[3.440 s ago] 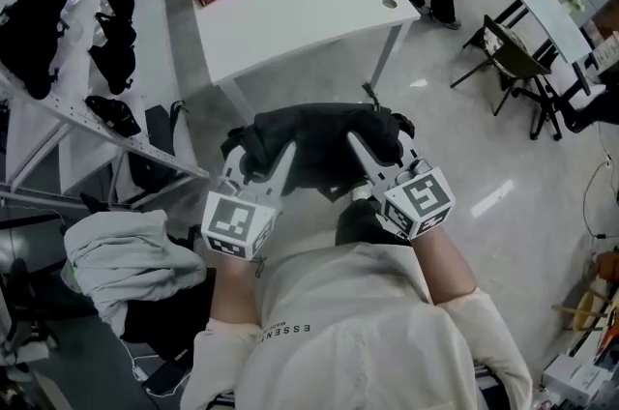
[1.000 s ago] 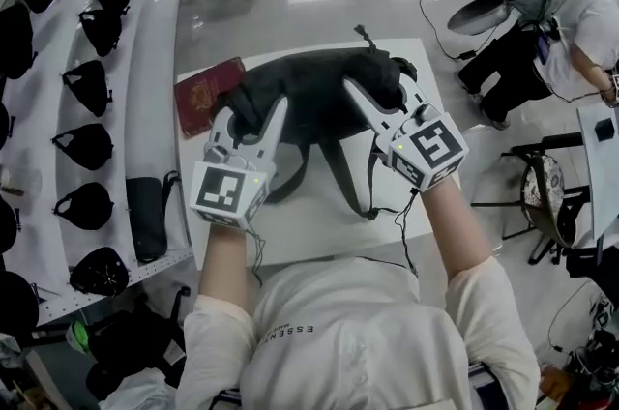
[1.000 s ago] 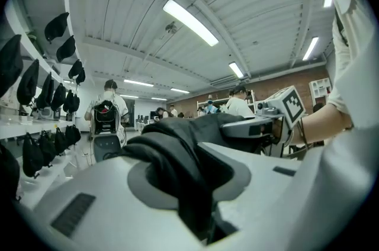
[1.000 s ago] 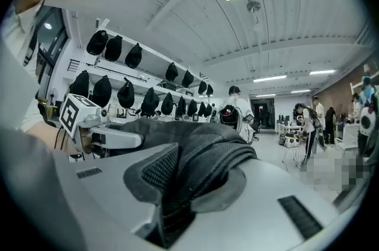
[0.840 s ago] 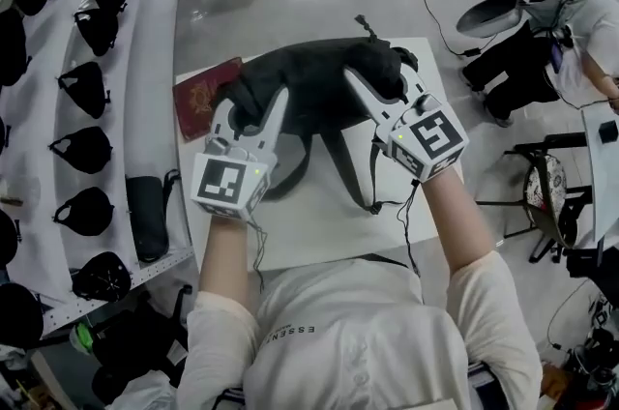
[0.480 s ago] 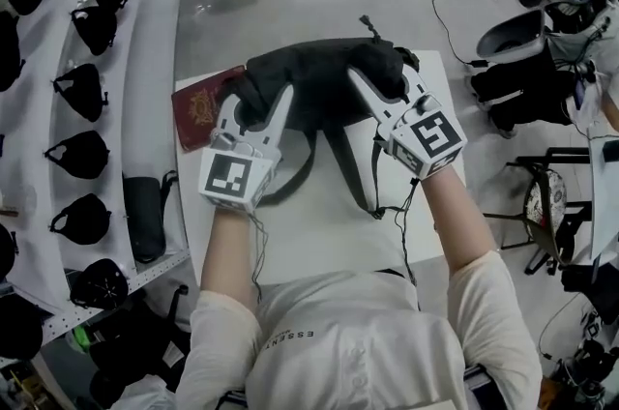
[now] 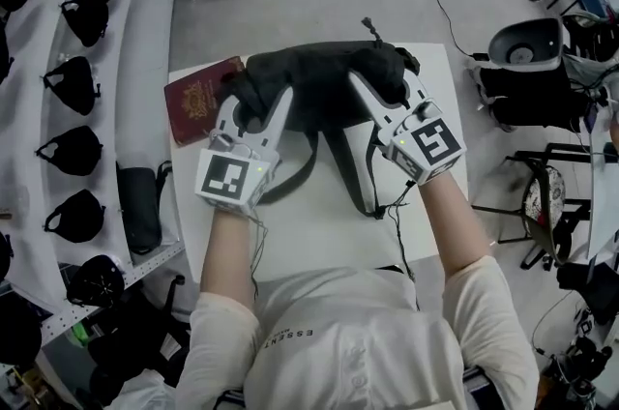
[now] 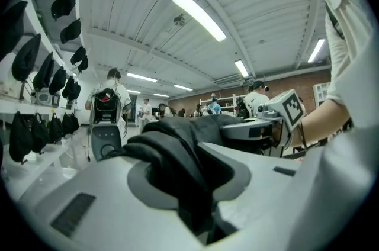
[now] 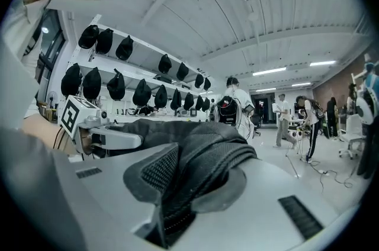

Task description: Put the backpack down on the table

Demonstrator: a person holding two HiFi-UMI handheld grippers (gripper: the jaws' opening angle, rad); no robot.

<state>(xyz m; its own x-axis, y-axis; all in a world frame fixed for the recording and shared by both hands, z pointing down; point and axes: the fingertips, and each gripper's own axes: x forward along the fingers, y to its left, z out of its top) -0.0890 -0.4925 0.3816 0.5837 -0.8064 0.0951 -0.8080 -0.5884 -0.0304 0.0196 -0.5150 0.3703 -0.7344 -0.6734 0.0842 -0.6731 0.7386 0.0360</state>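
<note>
I have my left gripper (image 7: 253, 113) and right gripper (image 7: 385, 94) each clamped, jaws partly closed, on folds of the black backpack (image 7: 324, 79) at the white table's (image 7: 309, 239) far side, beside a red book (image 7: 198, 99)

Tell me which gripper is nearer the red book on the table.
The left gripper, its jaws shut on the backpack at the end beside the red book. The right gripper holds the opposite end, with the backpack between it and the book.

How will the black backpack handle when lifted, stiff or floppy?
Likely floppy: the backpack folds where the left hand-held gripper and right hand-held gripper pinch it. Its straps lie loose on the table, so may drag.
</note>
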